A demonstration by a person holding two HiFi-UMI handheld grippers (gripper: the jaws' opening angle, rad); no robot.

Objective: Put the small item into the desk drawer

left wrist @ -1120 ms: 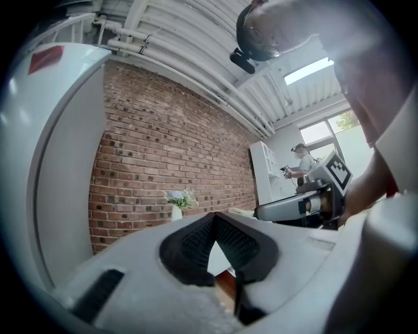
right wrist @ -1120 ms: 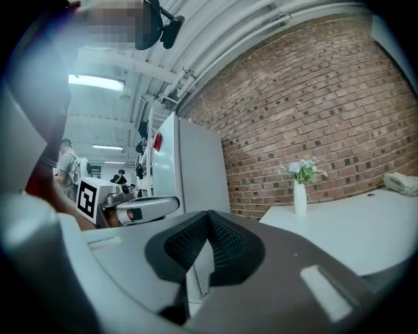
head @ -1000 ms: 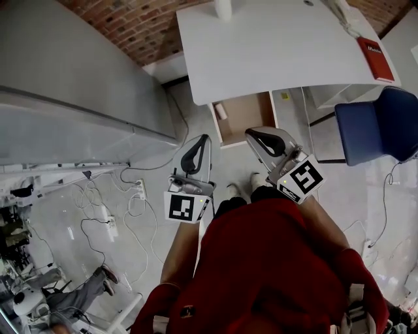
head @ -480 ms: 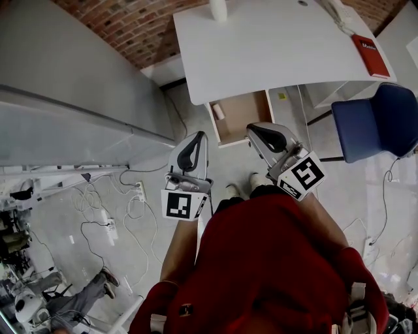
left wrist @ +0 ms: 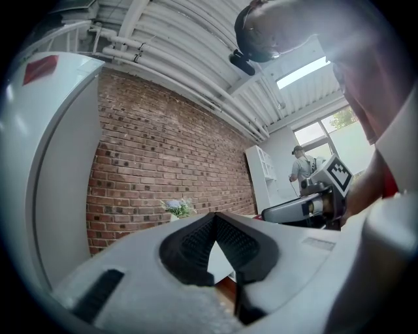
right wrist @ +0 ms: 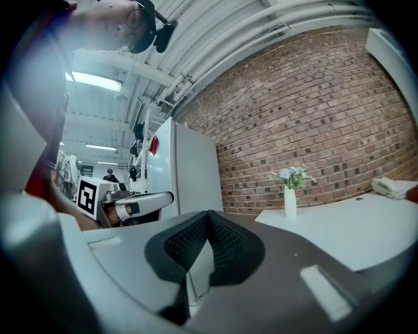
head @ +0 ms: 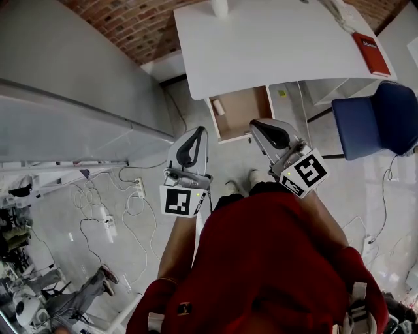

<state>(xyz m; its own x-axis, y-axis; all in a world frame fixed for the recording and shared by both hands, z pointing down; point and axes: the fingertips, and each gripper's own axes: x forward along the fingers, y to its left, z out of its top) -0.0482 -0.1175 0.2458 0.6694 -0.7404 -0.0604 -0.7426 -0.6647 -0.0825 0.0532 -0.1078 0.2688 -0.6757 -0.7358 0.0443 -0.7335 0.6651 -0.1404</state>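
Observation:
The desk drawer (head: pixel 243 112) stands pulled out under the white desk (head: pixel 274 45), its brown inside showing. A small white item (head: pixel 218 107) lies in the drawer's left part. My left gripper (head: pixel 197 132) hangs over the floor just below and left of the drawer, shut and empty. My right gripper (head: pixel 257 124) is at the drawer's near right corner, also shut with nothing in it. In the left gripper view the black pads (left wrist: pixel 196 244) meet at the tip of the left gripper (left wrist: pixel 214 215). The right gripper (right wrist: pixel 209 214) looks the same in its own view.
A blue chair (head: pixel 375 124) stands right of the drawer. A red book (head: pixel 371 53) and a white vase (head: pixel 220 6) are on the desk. A tall grey cabinet (head: pixel 65 98) fills the left. Cables (head: pixel 130 202) lie on the floor, and another person (head: pixel 85 293) is at lower left.
Both grippers stay shut and empty near the open drawer. The left one has drifted slightly left and the right one slightly up in the view.

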